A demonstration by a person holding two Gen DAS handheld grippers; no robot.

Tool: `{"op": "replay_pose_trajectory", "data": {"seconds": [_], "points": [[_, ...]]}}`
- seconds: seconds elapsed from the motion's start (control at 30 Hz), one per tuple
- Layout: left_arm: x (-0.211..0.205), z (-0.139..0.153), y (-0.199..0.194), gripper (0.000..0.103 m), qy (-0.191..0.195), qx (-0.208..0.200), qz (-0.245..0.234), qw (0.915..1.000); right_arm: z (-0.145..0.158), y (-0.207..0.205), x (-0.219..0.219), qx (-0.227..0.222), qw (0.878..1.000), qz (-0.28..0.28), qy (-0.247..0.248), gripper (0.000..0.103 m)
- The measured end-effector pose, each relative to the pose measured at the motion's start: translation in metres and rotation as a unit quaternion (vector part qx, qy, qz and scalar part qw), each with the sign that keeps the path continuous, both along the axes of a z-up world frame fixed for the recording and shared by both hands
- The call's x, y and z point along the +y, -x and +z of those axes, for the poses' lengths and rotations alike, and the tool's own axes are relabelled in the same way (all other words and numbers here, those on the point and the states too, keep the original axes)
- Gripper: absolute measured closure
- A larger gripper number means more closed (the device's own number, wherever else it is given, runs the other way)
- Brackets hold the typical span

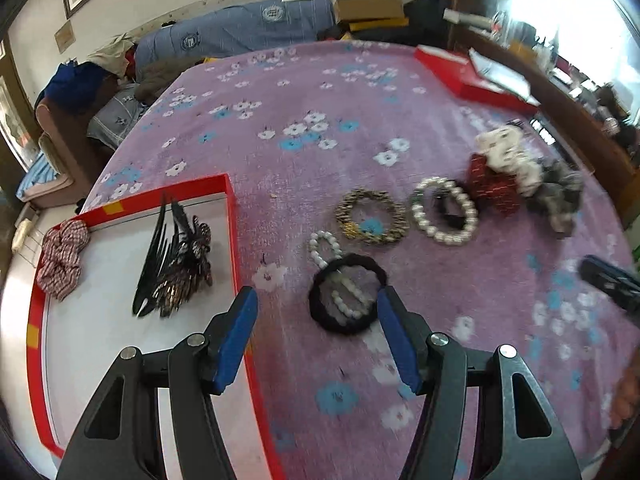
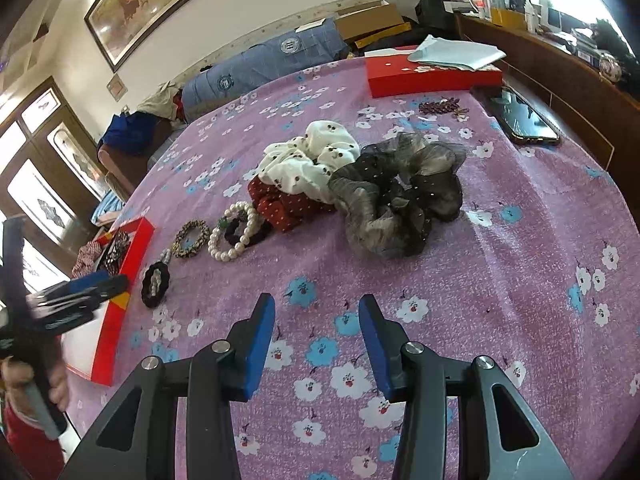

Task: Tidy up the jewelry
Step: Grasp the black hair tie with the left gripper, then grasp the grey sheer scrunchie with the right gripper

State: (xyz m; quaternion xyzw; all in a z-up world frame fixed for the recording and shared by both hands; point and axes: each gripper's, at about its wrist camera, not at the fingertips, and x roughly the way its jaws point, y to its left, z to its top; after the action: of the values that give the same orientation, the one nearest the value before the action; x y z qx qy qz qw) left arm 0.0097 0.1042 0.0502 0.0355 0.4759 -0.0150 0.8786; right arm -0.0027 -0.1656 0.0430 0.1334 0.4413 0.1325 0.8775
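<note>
Left wrist view: the left gripper (image 1: pixel 316 300), jaws spread and empty, is hovering over the black hair tie (image 1: pixel 347 294) at lower centre. The right gripper (image 2: pixel 316 312) is likewise spread and empty. The red tray (image 1: pixel 230 196) at lower left is holding only a plaid scrunchie (image 1: pixel 62 256) and hair combs (image 1: pixel 176 264); bracelets and scrunchies are awaiting sorting.

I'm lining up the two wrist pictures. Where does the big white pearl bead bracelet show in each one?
Left wrist view: the big white pearl bead bracelet lies right of centre on the purple floral cloth, beside the dark red dotted scrunchie.
Right wrist view: the bracelet lies left of centre.
Shared landmark: the gold-and-black woven ring, next to it on its left in both.
</note>
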Motion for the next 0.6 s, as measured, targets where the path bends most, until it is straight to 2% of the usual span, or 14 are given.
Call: {"op": "replay_pose_trajectory", "data": {"seconds": [0.07, 0.13, 0.3, 0.43, 0.6], "points": [[0.001, -0.008, -0.010, 0.053, -0.001, 0.011, 0.001, 0.9999, 0.000, -0.001, -0.001, 0.000, 1.000, 0.000, -0.002, 0.056], [0.004, -0.015, -0.017, 0.068, 0.009, 0.028, -0.003, 0.9996, -0.001, -0.002, -0.001, 0.000, 1.000, 0.001, -0.002, 0.056], [0.009, -0.031, -0.026, 0.097, 0.016, 0.057, 0.004, 0.9983, -0.004, -0.006, -0.001, 0.003, 1.000, 0.002, -0.008, 0.056], [0.014, -0.028, -0.016, 0.098, 0.036, 0.051, 0.007, 0.9980, -0.004, -0.007, 0.001, 0.003, 1.000, 0.006, -0.008, 0.056], [0.009, -0.016, 0.017, 0.098, 0.056, 0.038, -0.015, 0.9976, -0.004, -0.006, 0.003, 0.003, 1.000, 0.013, -0.014, 0.056]]}}
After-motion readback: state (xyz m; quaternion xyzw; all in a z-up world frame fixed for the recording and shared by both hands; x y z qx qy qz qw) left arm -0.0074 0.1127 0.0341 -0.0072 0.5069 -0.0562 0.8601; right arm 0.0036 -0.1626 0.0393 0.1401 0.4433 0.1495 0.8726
